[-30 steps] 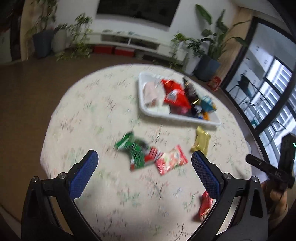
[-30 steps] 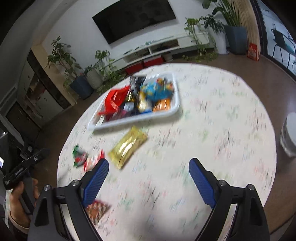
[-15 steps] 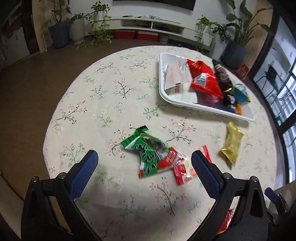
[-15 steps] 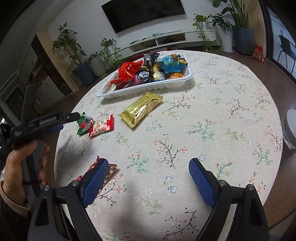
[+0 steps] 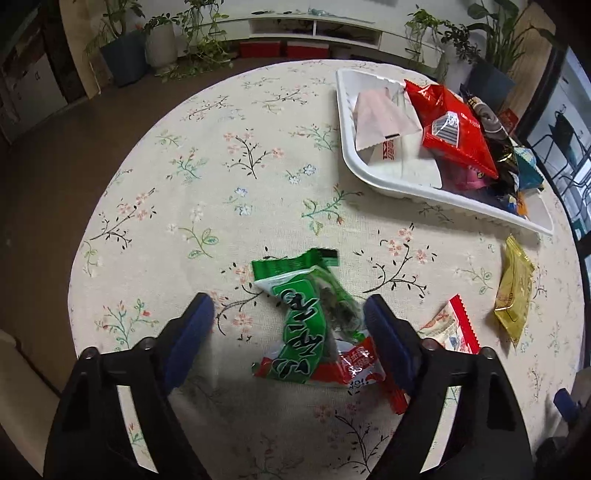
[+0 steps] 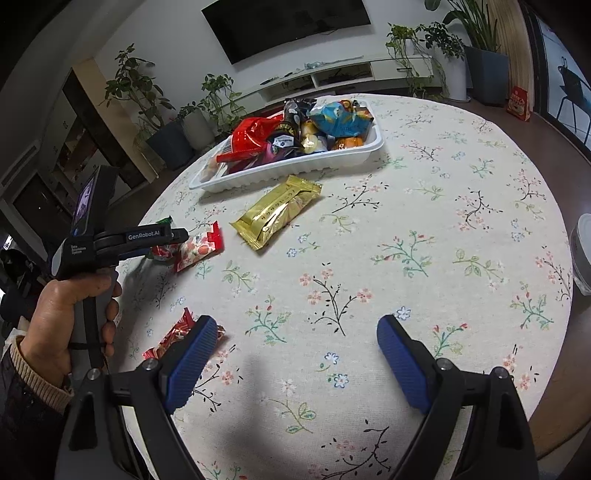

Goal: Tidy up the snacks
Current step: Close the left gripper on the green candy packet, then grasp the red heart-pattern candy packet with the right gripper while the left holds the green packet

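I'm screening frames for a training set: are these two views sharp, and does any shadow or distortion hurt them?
Left wrist view: sharp; a dark shadow lies on the tablecloth under the left gripper, dimming the green packet; the fisheye curves the white tray. Right wrist view: sharp too, with a soft shadow between the right gripper fingers and black corners.

Round table with flowered cloth (image 6: pixel 461 206), brown floor (image 5: pixel 44 177), white wall (image 6: pixel 177 48) with dark television (image 6: pixel 288 22), low white shelf unit (image 5: pixel 314 31), potted plants (image 6: pixel 147 103), glass doors at right (image 5: pixel 569 122)

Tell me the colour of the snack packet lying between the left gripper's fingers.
Green packet with white lettering and a red lower end; the left wrist view shows it best.
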{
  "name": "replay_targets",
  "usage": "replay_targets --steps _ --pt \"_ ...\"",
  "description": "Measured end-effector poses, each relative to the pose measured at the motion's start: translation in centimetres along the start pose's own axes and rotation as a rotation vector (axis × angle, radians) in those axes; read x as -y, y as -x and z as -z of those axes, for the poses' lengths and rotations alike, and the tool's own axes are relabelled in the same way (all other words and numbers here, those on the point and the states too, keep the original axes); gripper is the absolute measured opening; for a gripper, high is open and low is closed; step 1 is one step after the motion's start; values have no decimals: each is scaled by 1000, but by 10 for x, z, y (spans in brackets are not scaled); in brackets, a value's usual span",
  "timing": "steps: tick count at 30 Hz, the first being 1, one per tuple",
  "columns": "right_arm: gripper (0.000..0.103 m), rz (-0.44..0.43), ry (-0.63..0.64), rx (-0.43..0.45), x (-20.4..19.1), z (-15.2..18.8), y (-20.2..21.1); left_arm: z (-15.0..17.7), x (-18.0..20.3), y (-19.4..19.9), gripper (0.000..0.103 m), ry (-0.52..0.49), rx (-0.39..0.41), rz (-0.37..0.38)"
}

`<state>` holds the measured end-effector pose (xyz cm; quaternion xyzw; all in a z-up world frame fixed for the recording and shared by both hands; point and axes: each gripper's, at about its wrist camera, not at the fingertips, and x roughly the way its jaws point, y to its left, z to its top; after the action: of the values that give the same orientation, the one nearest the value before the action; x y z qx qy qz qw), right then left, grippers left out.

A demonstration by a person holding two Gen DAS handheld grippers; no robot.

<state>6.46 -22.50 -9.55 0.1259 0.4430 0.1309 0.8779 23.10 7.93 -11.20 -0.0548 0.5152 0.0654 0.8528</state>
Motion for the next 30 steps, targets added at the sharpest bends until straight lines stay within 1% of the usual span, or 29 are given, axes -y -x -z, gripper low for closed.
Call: replay_targets --steps 1,2,3,4,10,12,15,17,22,25,28,30 --pt "90 1 -1 -1 0 0 0 -1 -2 1 66 -4 4 -2" --pt "90 3 0 0 0 0 0 -3 -3 1 54 -12 6 -10" --pt "90 4 3 1 0 0 1 -3 -5 1 47 -21 5 -16" --pt "90 4 4 1 0 0 1 -3 -6 1 45 -35 7 -16" --pt "90 15 2 3 -2 -1 1 11 -7 10 42 -99 30 -14" --pt "90 17 8 -3 -6 0 2 15 -7 11 38 -104 33 -2" --pt "90 15 16 -5 -16 0 7 20 -7 14 36 -124 34 26" --pt "90 9 10 -12 -24 1 9 29 -8 19 34 -135 40 35" --pt "90 -29 42 -45 -64 11 3 51 -16 38 32 -112 76 77" --pt "90 -14 31 -81 -81 17 -8 64 -18 51 32 -103 99 106" --pt "90 3 -11 -110 -85 17 -20 81 -16 62 32 -110 109 135" --pt "90 26 -21 -120 -88 16 -27 86 -18 62 32 -105 113 170"
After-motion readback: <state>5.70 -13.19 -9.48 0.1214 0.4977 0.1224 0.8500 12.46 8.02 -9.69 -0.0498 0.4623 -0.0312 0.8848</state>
